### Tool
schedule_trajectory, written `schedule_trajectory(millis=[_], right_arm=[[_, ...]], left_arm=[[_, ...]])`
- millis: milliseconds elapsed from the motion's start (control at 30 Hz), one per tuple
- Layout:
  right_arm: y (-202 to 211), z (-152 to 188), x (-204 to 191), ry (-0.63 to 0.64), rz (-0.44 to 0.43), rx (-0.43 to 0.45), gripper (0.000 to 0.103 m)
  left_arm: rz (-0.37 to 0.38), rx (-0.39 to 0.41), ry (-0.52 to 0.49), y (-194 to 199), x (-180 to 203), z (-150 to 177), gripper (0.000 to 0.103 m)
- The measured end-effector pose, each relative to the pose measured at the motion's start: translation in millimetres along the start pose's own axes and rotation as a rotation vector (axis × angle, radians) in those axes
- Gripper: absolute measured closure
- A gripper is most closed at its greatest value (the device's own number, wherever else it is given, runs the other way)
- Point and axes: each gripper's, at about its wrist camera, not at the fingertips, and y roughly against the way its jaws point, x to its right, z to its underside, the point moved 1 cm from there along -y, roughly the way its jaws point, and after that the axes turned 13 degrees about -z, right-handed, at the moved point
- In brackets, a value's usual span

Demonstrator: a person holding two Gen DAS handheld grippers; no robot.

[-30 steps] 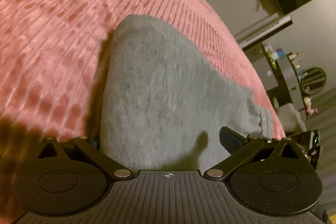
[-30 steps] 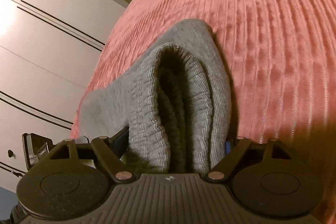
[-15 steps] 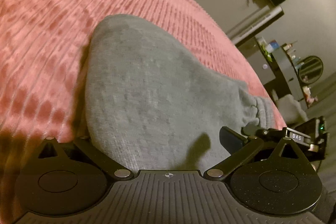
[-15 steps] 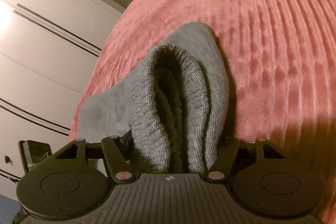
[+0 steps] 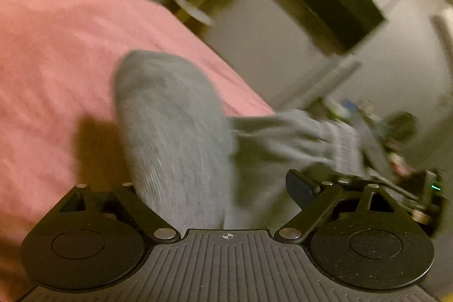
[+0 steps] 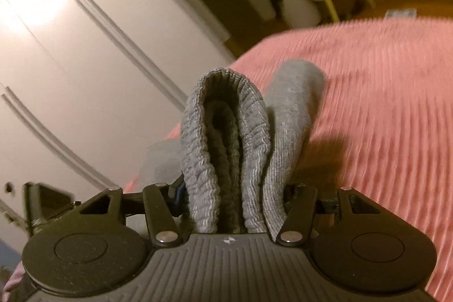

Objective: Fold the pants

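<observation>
Both ends of the grey pants (image 6: pixel 226 149) have risen off the pink bedspread (image 6: pixel 382 92); my right gripper (image 6: pixel 229 205) pinches the waistband, my left gripper (image 5: pixel 215 188), jaws just narrowing, stands wide around loose cloth, grip unclear; I'd lift evenly

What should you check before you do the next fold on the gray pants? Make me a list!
1. Right gripper has the pants: ok. The ribbed waistband is bunched between its fingers, whose jaws have just been shifting.
2. Left gripper has the pants: cannot tell. Gray cloth sits between its fingers, its jaws have just been closing, but the right finger looks clear of the cloth.
3. Pants lifted off the pink bedspread: ok near the grippers; the far end cannot be told.
4. Cloth smooth: not ok, it is bunched.
5. Bare bedspread to lay the fold on: ok.
6. Sharp view: not ok, the left view is blurred.
</observation>
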Motion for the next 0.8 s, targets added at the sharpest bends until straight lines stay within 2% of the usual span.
schedule_trajectory(millis=[33,67,100,133,233,300,400,533,633,700,800], right_arm=[[1,-6,1,0.006,0.052,0.021,0.024],[2,-11,2,0.024,0.128,0.038,0.018],[5,-13,3,0.042,0.209,0.074,0.018],[12,-11,4,0.061,0.250,0.121,0.016],[25,3,9,0.009,0.204,0.135,0.015],[30,23,14,-0.058,0.165,0.129,0.015],[38,56,24,-0.138,0.129,0.127,0.015],[40,85,35,-0.266,0.059,0.146,0.016],[36,93,42,-0.349,0.007,0.132,0.016],[37,101,42,-0.359,0.016,0.127,0.016],[37,114,48,-0.370,0.100,0.089,0.016]], left_arm=[[-0.062,0.011,0.001,2,-2,-5,0.006],[-0.123,0.021,-0.001,5,-5,-7,0.005],[-0.166,0.029,-0.005,8,-8,-5,0.005],[-0.204,0.038,-0.020,11,-10,-2,0.003],[-0.298,0.096,-0.071,22,-12,21,0.002],[-0.336,0.103,-0.064,24,-11,40,0.002],[-0.355,0.054,-0.017,21,-12,71,0.002],[-0.363,-0.072,0.040,12,-20,110,0.002],[-0.368,-0.055,0.050,17,-26,124,0.001],[-0.398,-0.043,0.015,19,-21,128,0.001],[-0.451,-0.030,-0.035,19,-12,135,0.001]])
